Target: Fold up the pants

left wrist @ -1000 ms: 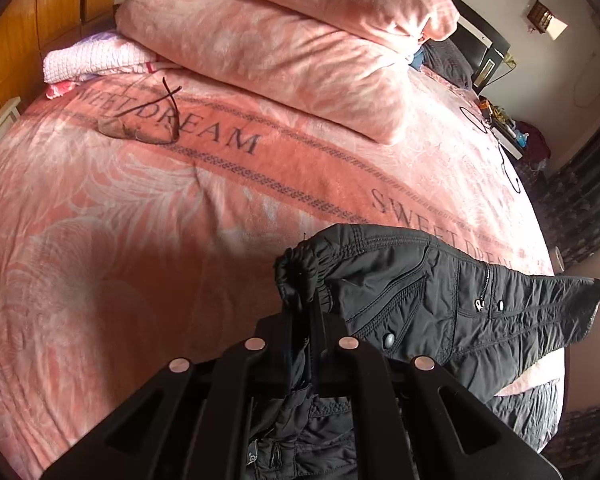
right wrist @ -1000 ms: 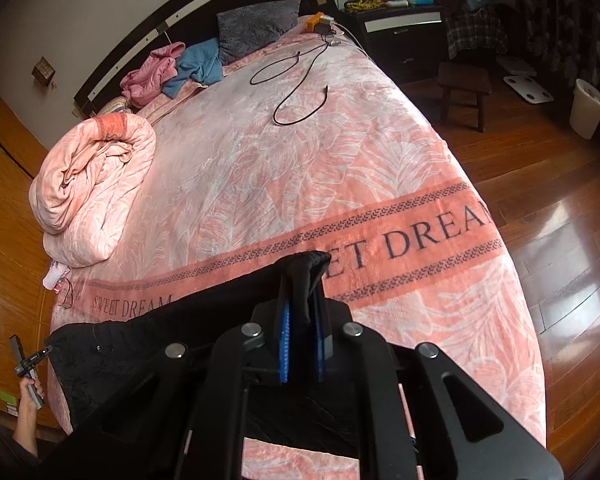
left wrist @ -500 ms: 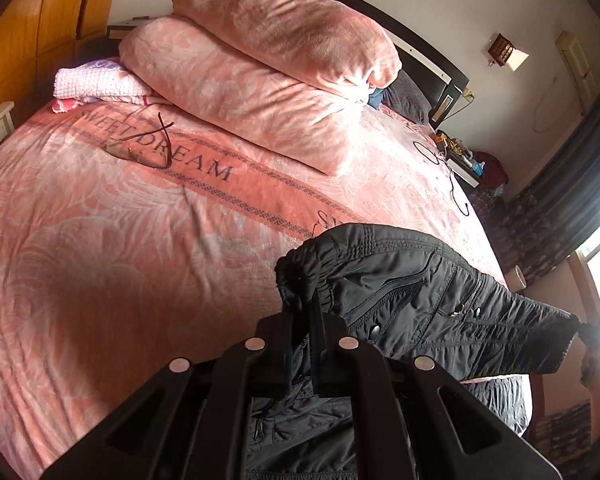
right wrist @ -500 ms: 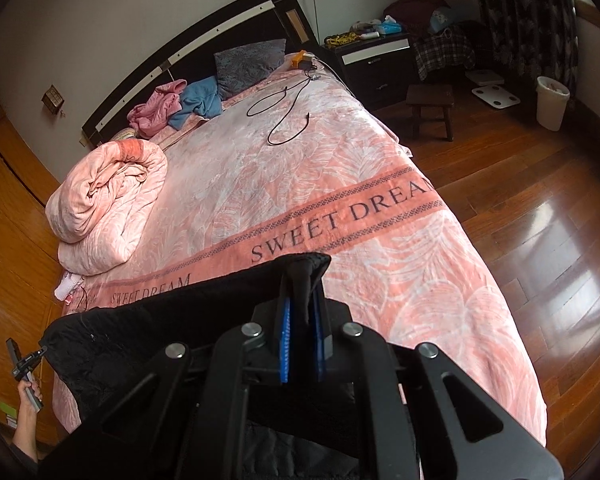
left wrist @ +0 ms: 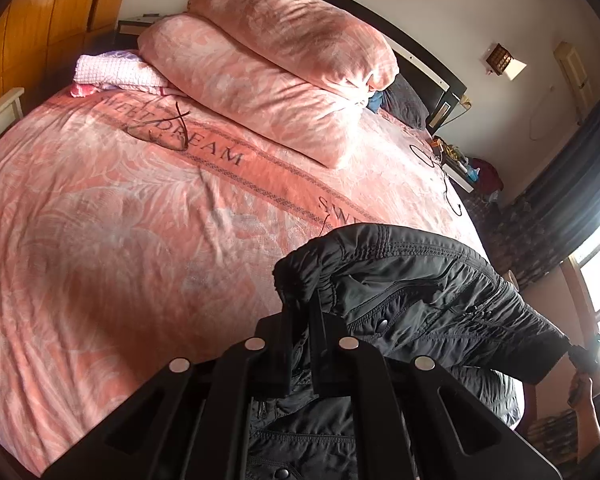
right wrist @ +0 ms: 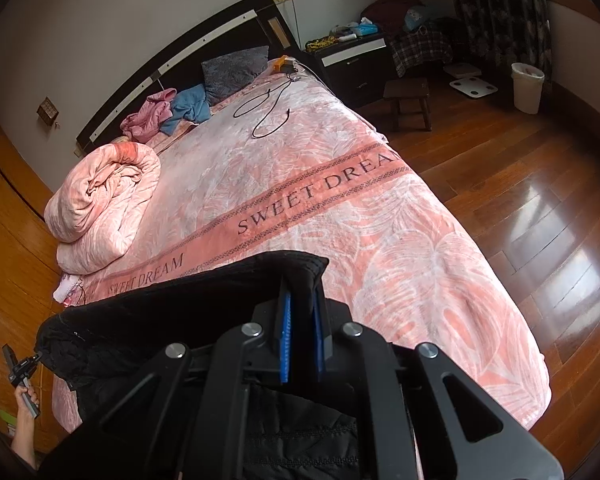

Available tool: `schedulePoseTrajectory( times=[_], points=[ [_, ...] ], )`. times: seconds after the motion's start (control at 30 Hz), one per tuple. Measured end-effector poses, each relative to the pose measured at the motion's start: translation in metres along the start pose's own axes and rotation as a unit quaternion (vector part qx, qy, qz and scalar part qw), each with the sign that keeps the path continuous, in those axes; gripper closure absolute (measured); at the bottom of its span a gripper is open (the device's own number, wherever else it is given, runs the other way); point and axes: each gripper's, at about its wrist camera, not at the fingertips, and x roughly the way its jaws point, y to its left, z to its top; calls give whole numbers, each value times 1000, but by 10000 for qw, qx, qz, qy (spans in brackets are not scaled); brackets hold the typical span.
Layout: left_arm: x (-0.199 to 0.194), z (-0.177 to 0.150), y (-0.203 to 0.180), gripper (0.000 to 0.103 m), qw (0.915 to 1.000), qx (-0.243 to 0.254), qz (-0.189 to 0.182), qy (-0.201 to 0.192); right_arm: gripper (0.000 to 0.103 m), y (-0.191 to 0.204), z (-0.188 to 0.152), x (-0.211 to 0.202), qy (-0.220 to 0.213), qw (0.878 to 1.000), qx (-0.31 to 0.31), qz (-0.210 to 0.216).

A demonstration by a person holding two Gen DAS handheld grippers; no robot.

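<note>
Both tongs have swung along the bed (right wrist: pixel 440 264), left tongs (left wrist: pixel 304 312) and right tongs (right wrist: pixel 300 308) each pinching the black pants (left wrist: pixel 420 280), stretched above its foot edge.

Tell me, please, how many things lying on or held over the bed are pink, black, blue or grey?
Pink: 3, rolled quilt, pink garment, knitted cloth
Black: 2, pants, cable
Blue: 1, blue garment
Grey: 1, pillow
Total: 7
</note>
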Motion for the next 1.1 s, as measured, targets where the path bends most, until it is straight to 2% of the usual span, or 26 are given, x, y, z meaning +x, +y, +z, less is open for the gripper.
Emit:
schedulePoseTrajectory(
  times=[0.73,1.0,1.1],
  points=[
    [-23,-83,45,94,9994,-198,-3,293,91,-14,-98,-53,-304,9992,156,-206],
    [-23,-117,63,91,9986,-200,-22,486,87,-22,-137,-65,-355,9986,343,-199],
    [-18,-131,68,91,9977,-136,104,664,87,-18,-149,-62,-278,9989,307,-197]
  ],
)
